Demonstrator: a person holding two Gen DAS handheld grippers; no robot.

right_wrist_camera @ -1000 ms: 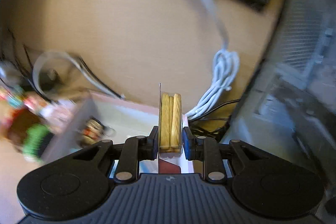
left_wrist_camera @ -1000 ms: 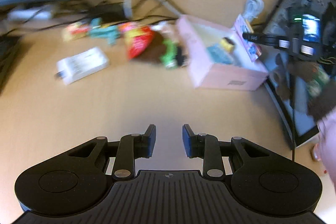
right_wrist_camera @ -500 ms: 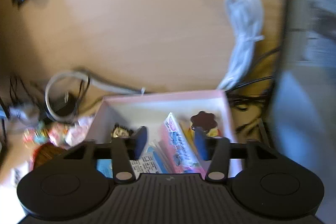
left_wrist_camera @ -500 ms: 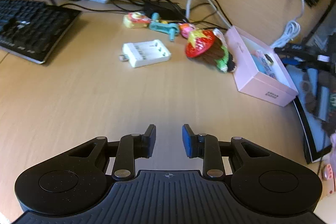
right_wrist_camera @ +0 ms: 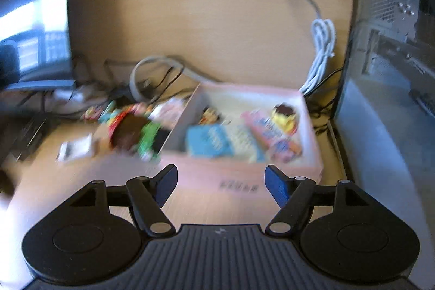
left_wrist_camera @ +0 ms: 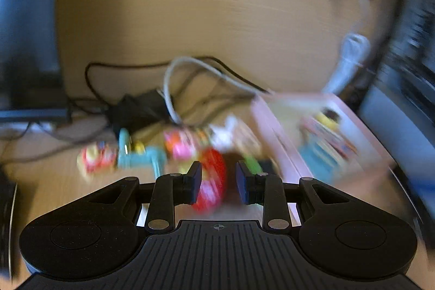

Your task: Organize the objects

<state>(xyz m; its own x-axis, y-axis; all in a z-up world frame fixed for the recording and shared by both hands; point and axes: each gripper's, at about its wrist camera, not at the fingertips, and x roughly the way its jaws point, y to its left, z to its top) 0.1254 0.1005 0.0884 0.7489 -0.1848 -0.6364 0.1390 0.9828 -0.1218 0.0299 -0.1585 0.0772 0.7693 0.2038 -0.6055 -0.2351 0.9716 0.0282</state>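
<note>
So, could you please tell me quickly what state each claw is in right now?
Left claw: open, straddling the red snack packet, not yet gripping.
Right claw: wide open, empty.

desk (right_wrist_camera: 217, 31): matt wood | pink box (right_wrist_camera: 244, 178): matt cardboard | cable (right_wrist_camera: 322, 45): smooth plastic

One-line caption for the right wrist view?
Open right tongs hover before the pink box of snack packets.

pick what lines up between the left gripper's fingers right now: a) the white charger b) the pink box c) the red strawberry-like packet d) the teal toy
c: in the left wrist view the red packet sits in the gap between the fingers of the open left gripper, while the teal toy lies off to the left and the pink box to the right; blur hides whether the fingers touch it.
</note>
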